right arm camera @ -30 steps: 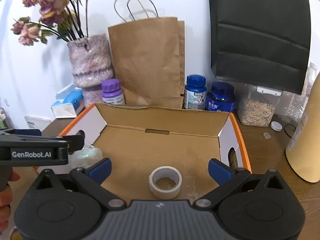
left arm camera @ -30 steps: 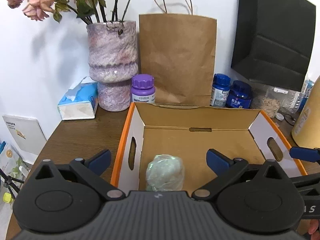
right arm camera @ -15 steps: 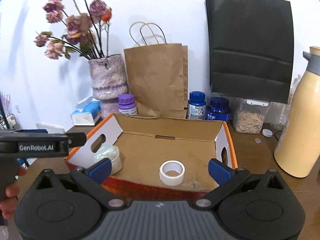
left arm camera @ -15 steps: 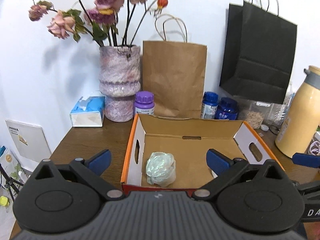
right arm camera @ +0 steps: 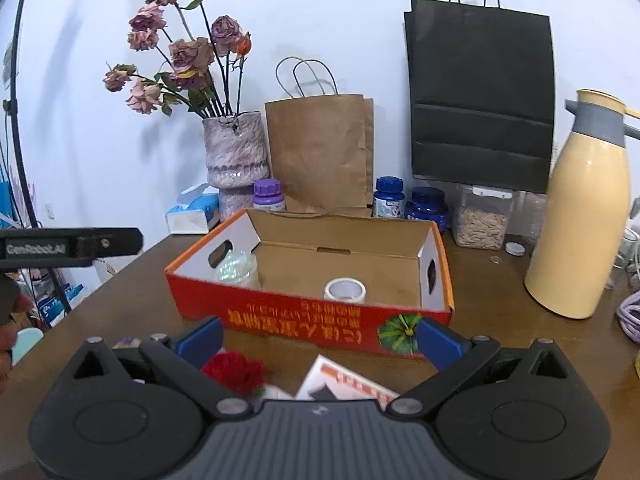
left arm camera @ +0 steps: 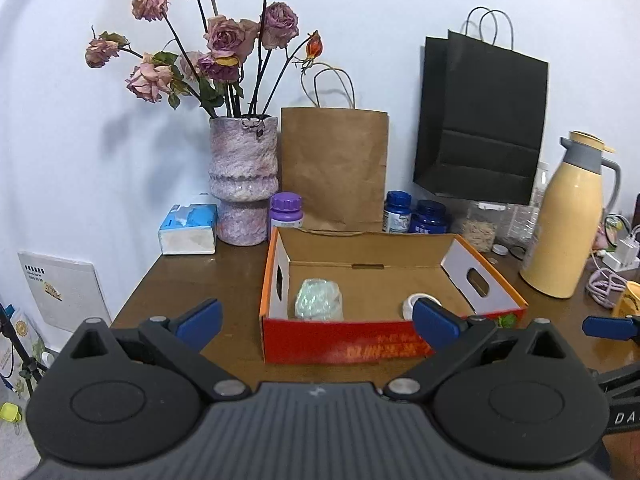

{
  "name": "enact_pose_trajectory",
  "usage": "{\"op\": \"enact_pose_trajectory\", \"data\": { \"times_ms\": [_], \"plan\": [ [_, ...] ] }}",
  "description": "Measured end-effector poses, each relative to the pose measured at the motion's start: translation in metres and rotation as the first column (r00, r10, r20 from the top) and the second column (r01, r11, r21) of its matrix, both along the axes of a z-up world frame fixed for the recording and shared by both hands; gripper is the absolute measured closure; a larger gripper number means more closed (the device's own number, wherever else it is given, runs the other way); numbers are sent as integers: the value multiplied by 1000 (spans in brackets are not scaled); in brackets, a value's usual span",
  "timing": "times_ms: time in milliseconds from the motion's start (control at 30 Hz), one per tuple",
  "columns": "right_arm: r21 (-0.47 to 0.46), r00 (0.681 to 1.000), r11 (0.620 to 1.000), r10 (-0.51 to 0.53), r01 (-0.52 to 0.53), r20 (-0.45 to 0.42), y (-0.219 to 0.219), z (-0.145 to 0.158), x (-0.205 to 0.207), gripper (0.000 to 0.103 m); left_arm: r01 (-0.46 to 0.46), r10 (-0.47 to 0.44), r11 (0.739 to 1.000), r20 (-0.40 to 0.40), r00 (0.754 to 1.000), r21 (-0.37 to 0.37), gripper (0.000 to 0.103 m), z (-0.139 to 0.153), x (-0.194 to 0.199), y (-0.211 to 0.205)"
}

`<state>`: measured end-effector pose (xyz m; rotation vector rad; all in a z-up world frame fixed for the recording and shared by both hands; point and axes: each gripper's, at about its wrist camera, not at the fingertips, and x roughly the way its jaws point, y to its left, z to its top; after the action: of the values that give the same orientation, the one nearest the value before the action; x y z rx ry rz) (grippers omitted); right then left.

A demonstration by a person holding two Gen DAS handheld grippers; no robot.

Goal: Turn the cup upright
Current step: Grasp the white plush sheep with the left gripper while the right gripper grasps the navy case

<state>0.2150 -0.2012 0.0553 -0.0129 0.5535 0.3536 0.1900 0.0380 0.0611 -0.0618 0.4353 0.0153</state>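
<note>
A small iridescent, crinkled glass cup [left arm camera: 319,299] stands at the left end of an open red-and-orange cardboard box [left arm camera: 344,346] on the wooden table. The right wrist view shows the cup [right arm camera: 236,270] behind the box's front wall [right arm camera: 304,316]. I cannot tell which way up it stands. My left gripper [left arm camera: 316,320] hangs open and empty in front of the box, well short of the cup. My right gripper [right arm camera: 320,338] is also open and empty, farther back from the box's front wall.
A white tape roll [right arm camera: 345,290] lies in the box to the right of the cup. Behind the box are a vase of dried roses [left arm camera: 243,184], paper bags, pill bottles and a tissue box. A cream thermos [right arm camera: 580,216] stands right. A red flower [right arm camera: 234,372] and a booklet lie near me.
Both grippers have drawn back and up from over the box to in front of it. The cup and tape roll have stayed where they were. Both stay open.
</note>
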Motion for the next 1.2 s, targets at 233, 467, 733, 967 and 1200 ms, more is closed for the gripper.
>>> {"op": "enact_pose_trajectory", "data": {
  "times_ms": [233, 467, 733, 967, 1200],
  "plan": [
    [-12, 1000, 1000, -19, 19, 4, -18, -10, -38, 0, 0, 0, 1000, -7, 1000, 0, 0, -13, -36, 1],
    [-38, 998, 997, -61, 60, -26, -38, -29, -66, 0, -14, 15, 1000, -6, 1000, 16, 0, -33, -66, 1],
    [-61, 986, 989, -137, 132, -90, -63, -53, -79, 0, -52, 52, 999, -34, 998, 12, 0, -56, -86, 7],
    [-72, 971, 979, -199, 191, -129, -79, -68, -71, 0, -87, 87, 996, -69, 994, 11, 0, -68, -90, 17],
    [-94, 961, 973, -222, 209, -164, -78, -80, -50, 14, -98, 100, 995, -97, 990, 18, 0, -75, -86, 20]
  ]
}}
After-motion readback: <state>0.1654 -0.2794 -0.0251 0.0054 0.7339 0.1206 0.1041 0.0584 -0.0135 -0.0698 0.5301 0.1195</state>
